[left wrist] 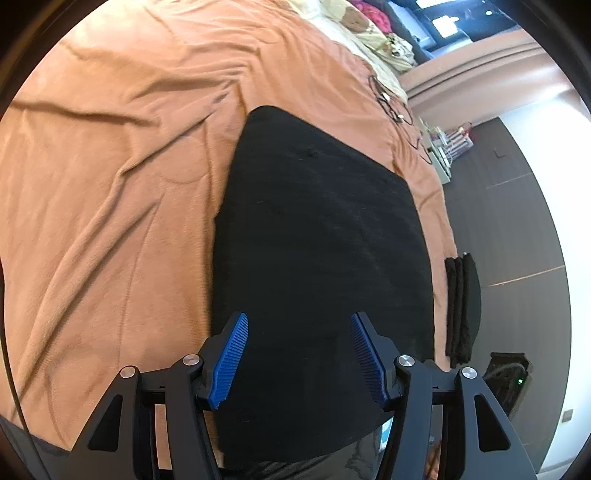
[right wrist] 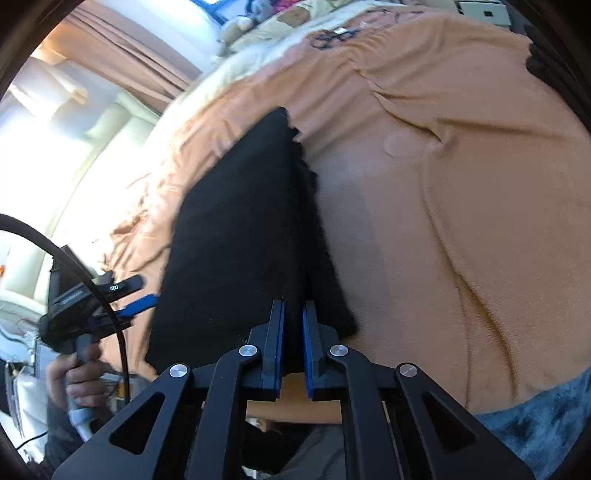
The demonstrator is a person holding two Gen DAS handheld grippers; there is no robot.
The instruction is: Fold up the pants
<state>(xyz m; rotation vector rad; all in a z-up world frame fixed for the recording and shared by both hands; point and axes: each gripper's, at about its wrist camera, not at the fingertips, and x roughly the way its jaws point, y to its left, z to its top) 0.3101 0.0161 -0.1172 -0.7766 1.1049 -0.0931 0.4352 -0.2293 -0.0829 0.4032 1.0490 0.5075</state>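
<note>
The black pants point(left wrist: 317, 236) lie folded in a thick pad on the orange blanket point(left wrist: 110, 192). My left gripper point(left wrist: 299, 325) hovers open over their near end, blue pads wide apart and empty. In the right wrist view the pants point(right wrist: 240, 240) hang lifted, and my right gripper point(right wrist: 293, 314) is shut on their near edge, with cloth between the blue pads. The left gripper point(right wrist: 142, 301) shows at the left of that view, held in a hand, beside the pants' left edge.
A stack of folded dark clothes point(left wrist: 461, 306) sits at the bed's right edge. Tangled cables point(left wrist: 395, 103) lie on the blanket farther back. Pillows and soft toys point(left wrist: 369, 26) are at the head of the bed. Dark floor point(left wrist: 517, 221) lies to the right.
</note>
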